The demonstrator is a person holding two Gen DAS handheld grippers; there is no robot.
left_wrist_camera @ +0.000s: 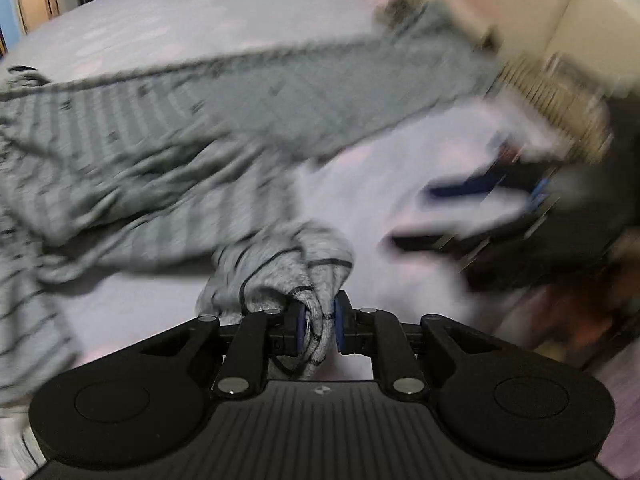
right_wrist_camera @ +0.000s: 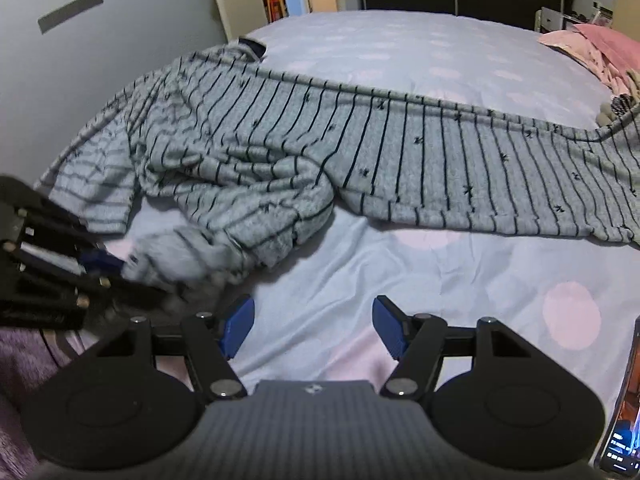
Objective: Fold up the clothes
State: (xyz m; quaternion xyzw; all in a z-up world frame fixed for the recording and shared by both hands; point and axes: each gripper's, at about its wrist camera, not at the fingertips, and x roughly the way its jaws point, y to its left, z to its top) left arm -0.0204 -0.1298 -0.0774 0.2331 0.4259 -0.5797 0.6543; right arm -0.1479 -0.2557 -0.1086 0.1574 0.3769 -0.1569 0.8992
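Two grippers, one garment. Left gripper [left_wrist_camera: 319, 322] clenched on a bunched sleeve end of the grey striped top [right_wrist_camera: 360, 152], likely to drag that sleeve for a fold. Right gripper [right_wrist_camera: 313, 326] released, jaws wide, hanging over bare bedsheet [right_wrist_camera: 420, 264] at lower centre, probably free for a second grab. Top sprawled across mid-frame, rumpled at centre left, not folded. Left view motion-blurred.

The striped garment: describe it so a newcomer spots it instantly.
Start at the bed with its pale dotted cover. Across it sprawls the grey striped garment, its near end pinched in the left claw. Unlike the pink bedding by the far corner, it has thin dark stripes.
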